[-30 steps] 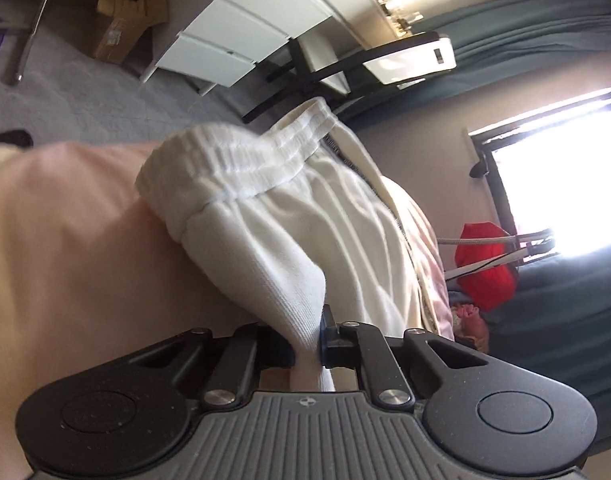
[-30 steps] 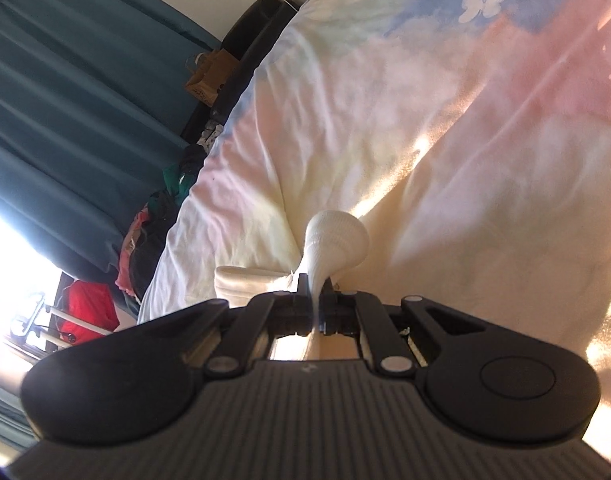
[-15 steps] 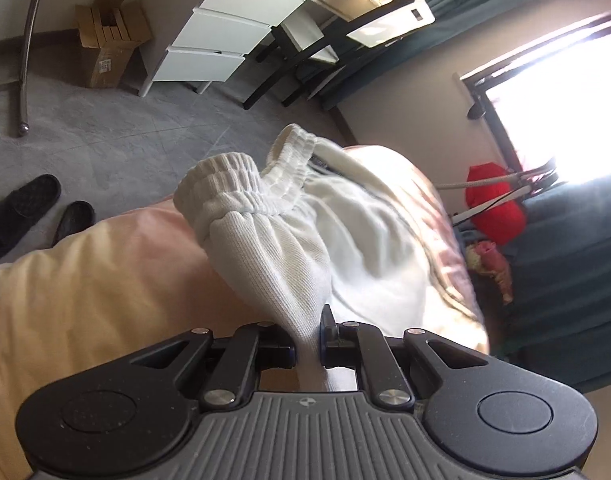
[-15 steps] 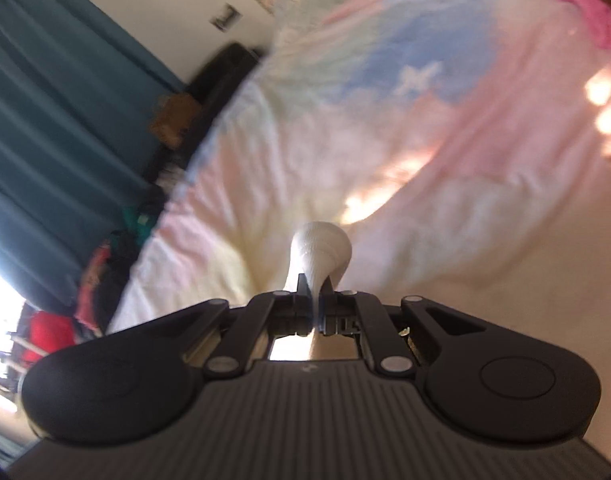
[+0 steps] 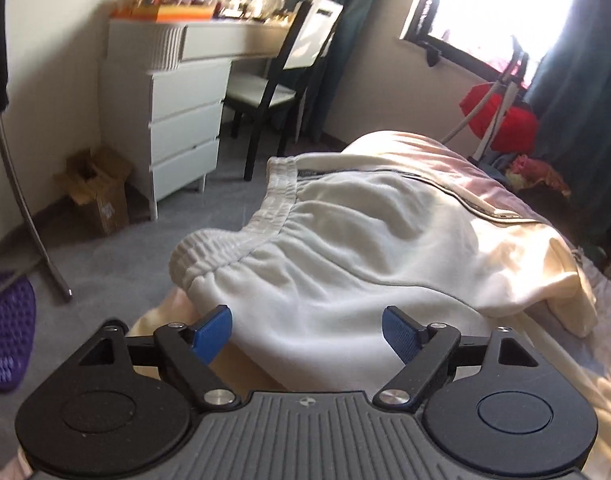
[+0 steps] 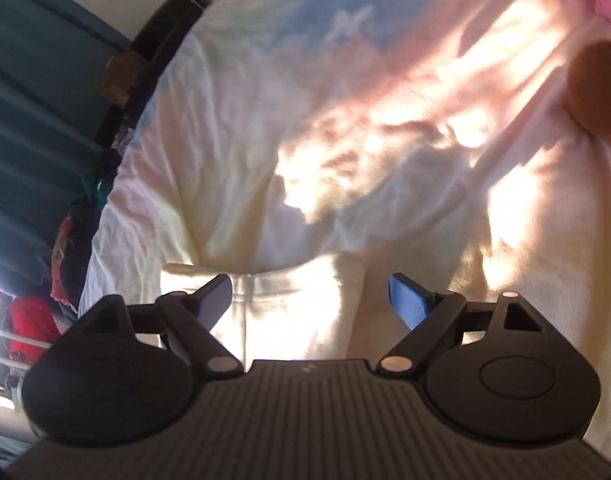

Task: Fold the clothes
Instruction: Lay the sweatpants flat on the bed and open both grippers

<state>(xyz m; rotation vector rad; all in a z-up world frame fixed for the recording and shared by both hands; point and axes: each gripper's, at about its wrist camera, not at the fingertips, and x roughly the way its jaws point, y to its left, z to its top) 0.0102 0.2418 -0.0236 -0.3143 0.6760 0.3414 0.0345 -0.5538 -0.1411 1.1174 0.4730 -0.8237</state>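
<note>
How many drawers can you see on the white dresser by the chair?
3 on the white dresser, stacked below its top: top drawer, middle drawer, bottom drawer. The long panel under the desktop may be another; blur hides it.

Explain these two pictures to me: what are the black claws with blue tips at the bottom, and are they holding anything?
Each is a hand-held gripper, with a camera looking along its two fingers. One view is from the left gripper, the other from the right gripper. Both are opening their jaws; the blue pads press on nothing. Between and beyond them lies a white garment with an elastic waistband, spread on a bed with a pastel cover. A dresser and chair stand behind.
</note>
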